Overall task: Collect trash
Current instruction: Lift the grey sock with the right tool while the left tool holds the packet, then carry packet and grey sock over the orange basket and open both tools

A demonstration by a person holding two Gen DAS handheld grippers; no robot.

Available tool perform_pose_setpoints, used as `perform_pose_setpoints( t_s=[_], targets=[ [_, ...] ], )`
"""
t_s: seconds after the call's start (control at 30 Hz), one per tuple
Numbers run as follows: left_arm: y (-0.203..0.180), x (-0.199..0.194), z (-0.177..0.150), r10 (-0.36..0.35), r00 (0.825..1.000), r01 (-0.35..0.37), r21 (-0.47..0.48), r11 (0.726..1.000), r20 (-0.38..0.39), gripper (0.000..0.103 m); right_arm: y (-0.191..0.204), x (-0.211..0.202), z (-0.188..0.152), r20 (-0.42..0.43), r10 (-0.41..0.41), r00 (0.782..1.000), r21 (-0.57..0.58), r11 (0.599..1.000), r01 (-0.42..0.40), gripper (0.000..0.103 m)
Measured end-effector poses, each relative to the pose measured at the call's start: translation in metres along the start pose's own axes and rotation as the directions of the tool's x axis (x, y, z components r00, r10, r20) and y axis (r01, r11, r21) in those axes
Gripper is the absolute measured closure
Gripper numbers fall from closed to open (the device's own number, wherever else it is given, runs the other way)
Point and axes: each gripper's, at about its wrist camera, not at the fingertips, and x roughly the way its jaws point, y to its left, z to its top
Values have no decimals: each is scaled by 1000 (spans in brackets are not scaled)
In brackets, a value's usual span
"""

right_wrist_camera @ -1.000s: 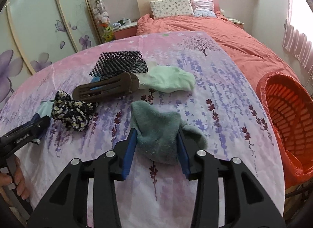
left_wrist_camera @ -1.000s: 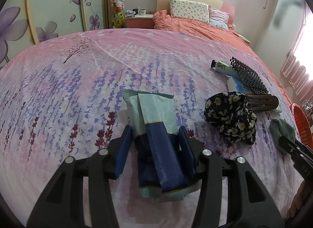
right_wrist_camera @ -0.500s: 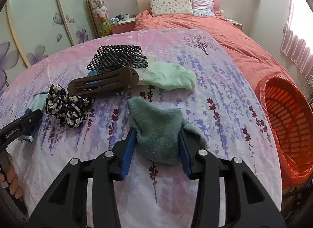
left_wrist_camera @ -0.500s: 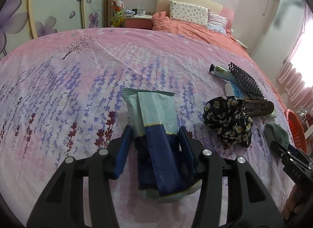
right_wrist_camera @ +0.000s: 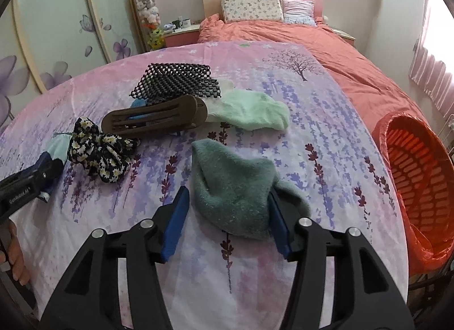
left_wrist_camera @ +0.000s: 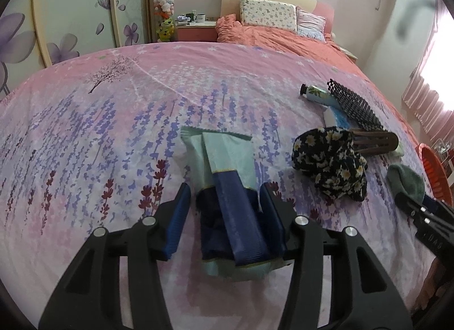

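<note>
Hand-held gripper [left_wrist_camera: 224, 205] astride lengthwise wrapper [left_wrist_camera: 227, 188]

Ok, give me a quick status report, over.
Left gripper open, straddling wrapper on the bedspread. Right gripper open around grey-green sock. Red bin at right, path unobstructed.

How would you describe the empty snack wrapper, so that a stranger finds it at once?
On the pink flowered bedspread, look left of the black daisy-print scrunchie. The wrapper lies flat between the left claw's blue fingers; it alone is shiny foil, pale mint above, dark blue below.
</note>
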Motion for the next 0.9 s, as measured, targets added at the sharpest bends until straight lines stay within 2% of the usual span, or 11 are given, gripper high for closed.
perform_pose_setpoints(
  t_s=[0.07, 0.2, 0.3, 0.6, 0.9],
  targets=[
    [-1, -2, -1, -2, 1000, 2, -2, 1000, -1, 59, -3, -2, -1, 10, 2, 1000, 8, 1000, -2, 59],
    [2, -5, -2, -25, 1000, 25, -18, 1000, -5, 66, -7, -8, -2, 31, 33, 999, 12, 999, -34, 82],
    [3, -10, -3, -26, 1000, 26, -13, 1000, 6, 70, -8, -15, -2, 49, 47, 998, 10, 999, -48, 91],
    [0, -28, -2, -41, 998, 41, -8, 999, 45, 71, -10, -31, 0, 92, 78, 993, 14, 997, -80, 95],
    [-19, -73, 10, -74, 989, 74, 11, 997, 130, 71, -25, -69, 5, 180, 77, 981, 40, 996, -85, 95]
  ],
)
